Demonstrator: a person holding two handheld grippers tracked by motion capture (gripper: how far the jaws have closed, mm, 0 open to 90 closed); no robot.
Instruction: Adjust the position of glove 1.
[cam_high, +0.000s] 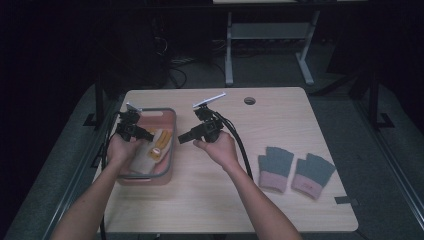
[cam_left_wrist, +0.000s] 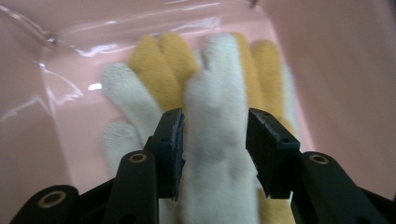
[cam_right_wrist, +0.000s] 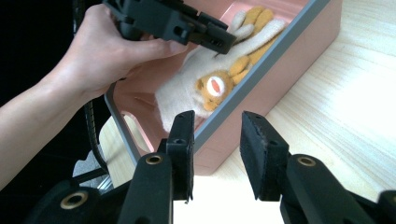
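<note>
A pink basket (cam_high: 172, 145) with a grey rim stands at the table's left. In it lies a pair of white and yellow gloves (cam_high: 159, 142). My left gripper (cam_high: 150, 135) reaches down into the basket. Its jaws stand apart around a white glove finger (cam_left_wrist: 215, 102), with a gap at the right pad, so my left gripper (cam_left_wrist: 215, 140) is open. My right gripper (cam_high: 181, 137) hovers just right of the basket and points toward it. In its own view my right gripper (cam_right_wrist: 217, 135) is open and empty above the grey rim (cam_right_wrist: 261, 70), with the gloves (cam_right_wrist: 196, 93) beyond.
Two grey gloves with pink cuffs (cam_high: 275, 167) (cam_high: 312, 174) lie flat at the table's right. A round cable hole (cam_high: 249, 100) sits near the far edge. Bare wood lies between the basket and the grey gloves. A white desk frame stands behind the table.
</note>
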